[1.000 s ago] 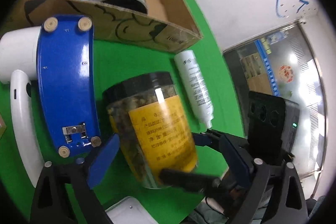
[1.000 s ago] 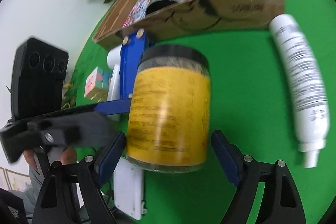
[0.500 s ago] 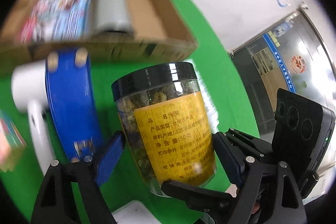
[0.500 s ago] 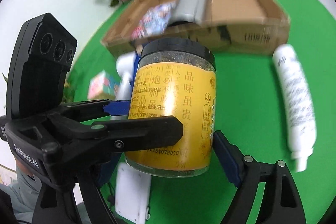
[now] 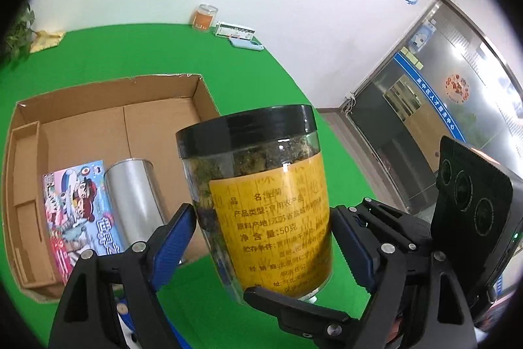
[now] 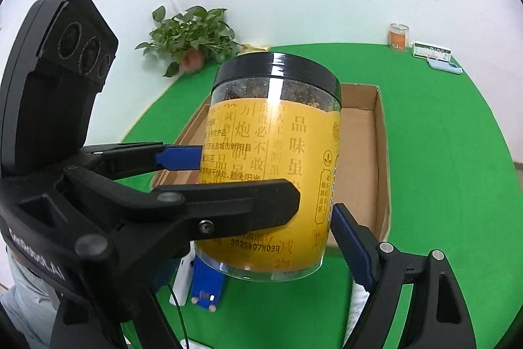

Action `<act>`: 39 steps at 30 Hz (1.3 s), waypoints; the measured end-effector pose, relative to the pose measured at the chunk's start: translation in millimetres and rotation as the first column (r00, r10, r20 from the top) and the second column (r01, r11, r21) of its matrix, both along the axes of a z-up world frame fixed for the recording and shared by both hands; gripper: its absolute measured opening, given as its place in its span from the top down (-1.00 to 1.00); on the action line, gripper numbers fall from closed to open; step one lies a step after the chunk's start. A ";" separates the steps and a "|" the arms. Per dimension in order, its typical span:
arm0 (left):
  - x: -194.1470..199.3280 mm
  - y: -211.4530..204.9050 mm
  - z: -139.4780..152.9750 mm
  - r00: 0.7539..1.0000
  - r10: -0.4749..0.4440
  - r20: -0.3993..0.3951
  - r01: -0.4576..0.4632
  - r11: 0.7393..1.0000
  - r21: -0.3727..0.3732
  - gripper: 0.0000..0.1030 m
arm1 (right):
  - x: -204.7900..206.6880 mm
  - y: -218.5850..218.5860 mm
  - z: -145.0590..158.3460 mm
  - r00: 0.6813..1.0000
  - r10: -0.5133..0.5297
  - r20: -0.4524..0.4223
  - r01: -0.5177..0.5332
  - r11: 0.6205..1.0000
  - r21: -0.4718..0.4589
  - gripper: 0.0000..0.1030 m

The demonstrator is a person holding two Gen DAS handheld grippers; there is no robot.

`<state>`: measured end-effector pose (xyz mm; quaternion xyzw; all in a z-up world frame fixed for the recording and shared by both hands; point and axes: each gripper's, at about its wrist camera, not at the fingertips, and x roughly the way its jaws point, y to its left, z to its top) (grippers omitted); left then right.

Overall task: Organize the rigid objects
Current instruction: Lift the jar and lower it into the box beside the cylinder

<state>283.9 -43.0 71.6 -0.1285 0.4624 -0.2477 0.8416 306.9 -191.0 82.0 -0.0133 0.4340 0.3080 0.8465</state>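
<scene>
Left wrist view shows the left hand-held gripper (image 5: 261, 234) nearest, its blue-padded fingers (image 5: 173, 237) pressed against both sides of a clear plastic jar with a black lid and yellow label (image 5: 261, 195), which it holds upright off the green bench (image 5: 147, 54). The right hand-held gripper (image 6: 261, 234) meets the same jar from another side: one black finger of it crosses under the jar's base in the left view. In the right wrist view its right blue pad (image 6: 351, 246) touches the jar's lower edge, while its other finger is hidden behind the left tool, so whether it truly grips cannot be told. Below the jar in that view lies a blue flat object with small round feet (image 6: 204, 287). Behind the jar sits an open brown cardboard box (image 5: 108, 120) on the bench, holding a silver metal can (image 5: 134, 195) lying beside a colourful cartoon-printed booklet (image 5: 75, 215). Farther back, near the white wall, stand a small orange-labelled jar (image 5: 204, 17), a white card box (image 5: 233, 30) and a pale blue case (image 5: 245, 44). A potted green leafy plant (image 6: 193, 38) stands at the bench's far corner in the right wrist view.
</scene>
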 end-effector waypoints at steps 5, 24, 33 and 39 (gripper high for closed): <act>27.5 -1.8 -24.3 0.997 0.022 -0.070 -0.023 1.000 -0.015 -0.63 | 36.0 6.3 -21.5 0.998 0.014 -0.069 -0.015 1.000 -0.011 -0.59; 75.4 -13.5 -117.0 0.959 0.051 -0.278 -0.036 0.998 0.060 -0.58 | 92.3 8.7 -142.1 0.959 0.002 -0.283 -0.019 0.998 -0.059 -0.59; 64.4 21.0 -87.8 0.966 0.153 -0.207 -0.146 0.988 0.051 -0.50 | 96.2 22.2 -163.7 0.947 -0.043 -0.320 -0.005 0.989 -0.149 -0.62; 19.4 29.9 -67.5 0.980 0.184 -0.070 -0.177 0.979 0.101 -0.50 | 80.5 27.8 -156.2 0.953 -0.023 -0.302 -0.032 0.984 -0.175 -0.82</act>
